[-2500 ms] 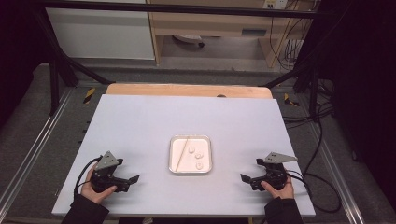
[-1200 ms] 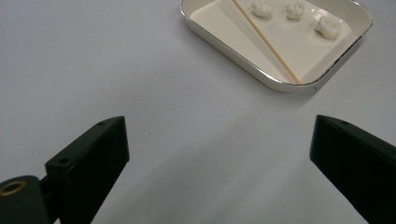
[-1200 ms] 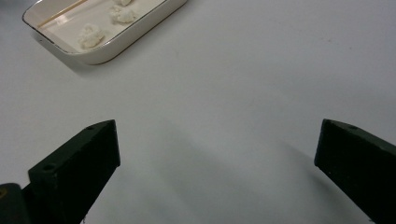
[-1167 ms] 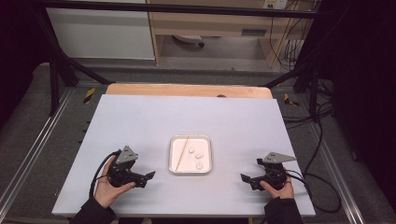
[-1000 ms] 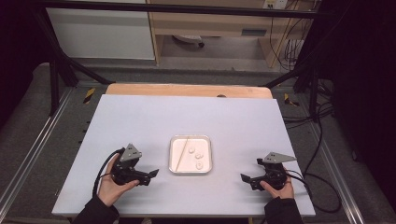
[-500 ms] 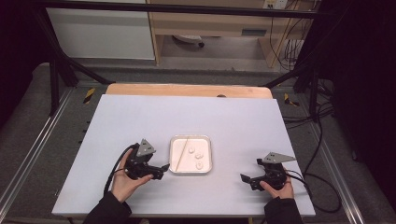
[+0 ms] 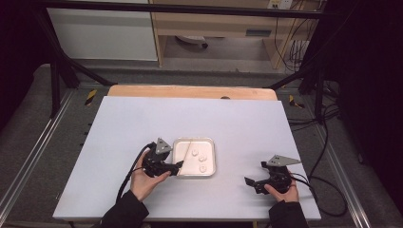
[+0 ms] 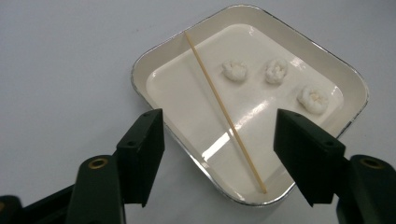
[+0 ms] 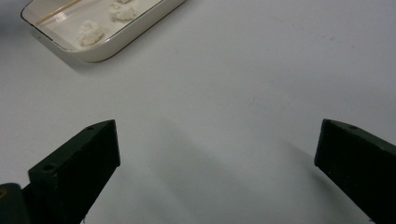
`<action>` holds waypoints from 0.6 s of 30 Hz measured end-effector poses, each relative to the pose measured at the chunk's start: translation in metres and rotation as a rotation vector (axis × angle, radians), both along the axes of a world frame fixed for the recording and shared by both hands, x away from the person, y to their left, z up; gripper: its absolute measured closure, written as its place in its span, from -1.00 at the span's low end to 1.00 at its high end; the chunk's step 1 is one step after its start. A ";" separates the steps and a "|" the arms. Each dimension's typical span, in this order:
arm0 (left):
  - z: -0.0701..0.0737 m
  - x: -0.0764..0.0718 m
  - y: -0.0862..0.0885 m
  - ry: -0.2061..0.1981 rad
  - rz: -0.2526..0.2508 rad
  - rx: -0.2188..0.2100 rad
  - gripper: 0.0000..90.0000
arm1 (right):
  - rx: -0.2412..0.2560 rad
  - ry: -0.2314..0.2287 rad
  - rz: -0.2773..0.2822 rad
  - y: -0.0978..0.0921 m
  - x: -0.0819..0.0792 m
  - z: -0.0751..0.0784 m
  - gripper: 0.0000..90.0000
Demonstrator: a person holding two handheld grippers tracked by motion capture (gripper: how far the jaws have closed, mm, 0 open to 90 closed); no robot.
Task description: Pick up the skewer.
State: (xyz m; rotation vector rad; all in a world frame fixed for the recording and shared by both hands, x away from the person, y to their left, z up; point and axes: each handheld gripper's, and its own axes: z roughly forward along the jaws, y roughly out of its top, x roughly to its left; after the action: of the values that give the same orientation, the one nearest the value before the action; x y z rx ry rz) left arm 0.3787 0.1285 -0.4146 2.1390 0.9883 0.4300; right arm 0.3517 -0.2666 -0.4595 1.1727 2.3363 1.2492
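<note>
Left tool (image 7: pixel 177 166) has slid from the lower-left bench (image 7: pixel 119 123) to the tray's (image 8: pixel 154 58) left rim, jaws spread either side of the skewer (image 8: pixel 224 112) lying diagonally in it (likely the pick target); right tool (image 7: pixel 252 182) idle lower right, spread.

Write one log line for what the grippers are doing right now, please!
left hand-held gripper: open, at tray edge, near skewer | right hand-held gripper: open, over bare table | three white lumps in tray
</note>
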 end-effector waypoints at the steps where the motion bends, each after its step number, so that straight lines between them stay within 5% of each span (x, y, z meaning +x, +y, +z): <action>1: 0.000 0.000 0.000 0.000 0.000 0.000 -0.19 | 0.000 0.000 0.000 0.000 0.000 0.000 -0.98; 18: -0.020 0.008 -0.027 0.019 0.059 0.042 0.40 | -0.002 -0.002 0.003 0.000 0.000 0.000 -0.98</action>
State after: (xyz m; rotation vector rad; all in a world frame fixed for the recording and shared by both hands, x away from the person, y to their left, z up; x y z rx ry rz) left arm 0.3866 0.1019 -0.4344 2.1600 1.0637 0.4631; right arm 0.3518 -0.2667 -0.4597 1.1680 2.3381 1.2479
